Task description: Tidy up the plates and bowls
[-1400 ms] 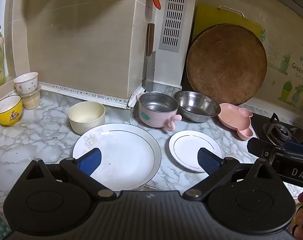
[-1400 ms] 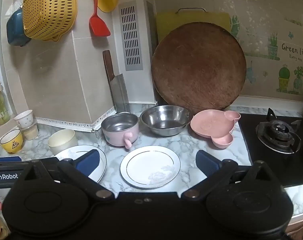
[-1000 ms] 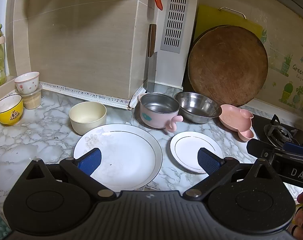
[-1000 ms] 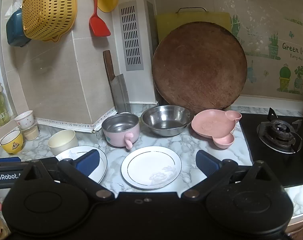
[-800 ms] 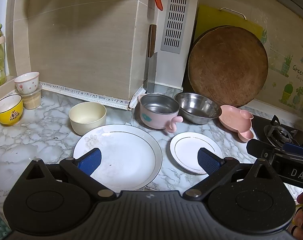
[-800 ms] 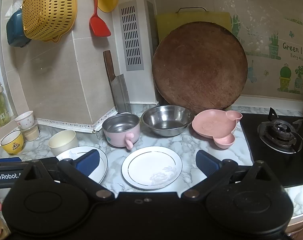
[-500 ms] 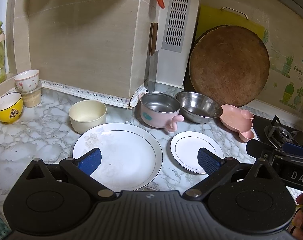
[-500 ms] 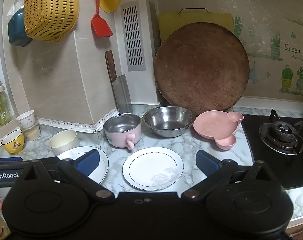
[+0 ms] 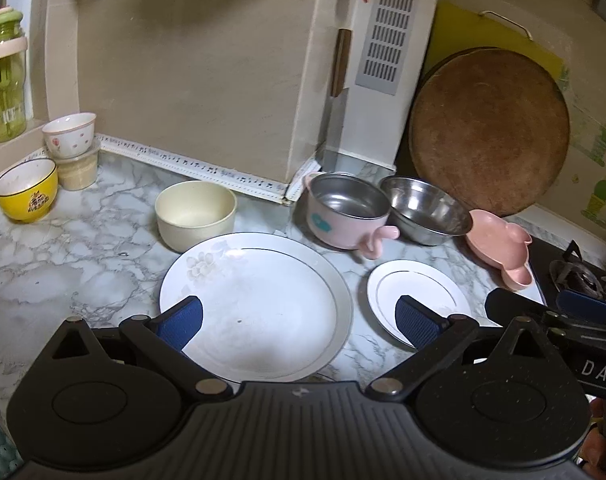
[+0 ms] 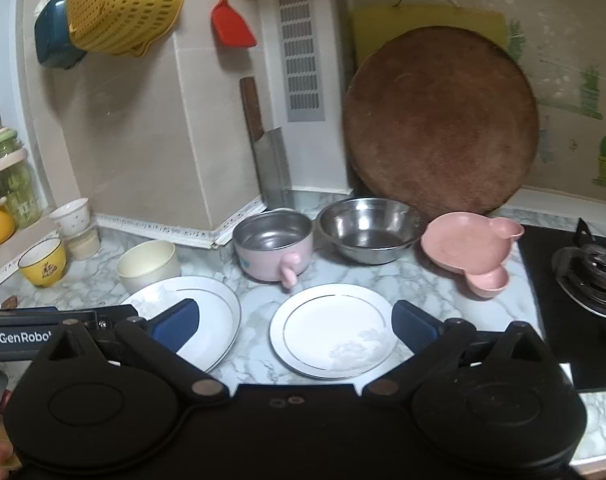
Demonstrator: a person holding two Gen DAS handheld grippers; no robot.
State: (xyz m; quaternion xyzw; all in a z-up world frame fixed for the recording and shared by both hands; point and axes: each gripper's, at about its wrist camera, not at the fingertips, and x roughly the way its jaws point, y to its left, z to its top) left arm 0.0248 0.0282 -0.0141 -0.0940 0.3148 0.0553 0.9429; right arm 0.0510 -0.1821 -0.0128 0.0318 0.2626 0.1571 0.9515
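Both tongs are released and hold nothing. The left gripper [image 9: 299, 316] hovers over the big plate [image 9: 259, 304]; the right gripper [image 10: 295, 326] hovers over the small plate [image 10: 335, 330] beside it. Farther back stand a cream bowl [image 9: 196, 214], a pink pot [image 10: 274, 245], a steel bowl [image 10: 369, 230] and a pink dish [image 10: 469, 250].

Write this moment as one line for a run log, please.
left gripper: open, over large plate | right gripper: open, over small plate | nothing held | bowls unstacked

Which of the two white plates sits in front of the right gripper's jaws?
The small white plate, right of the large white plate and before the pink handled bowl.
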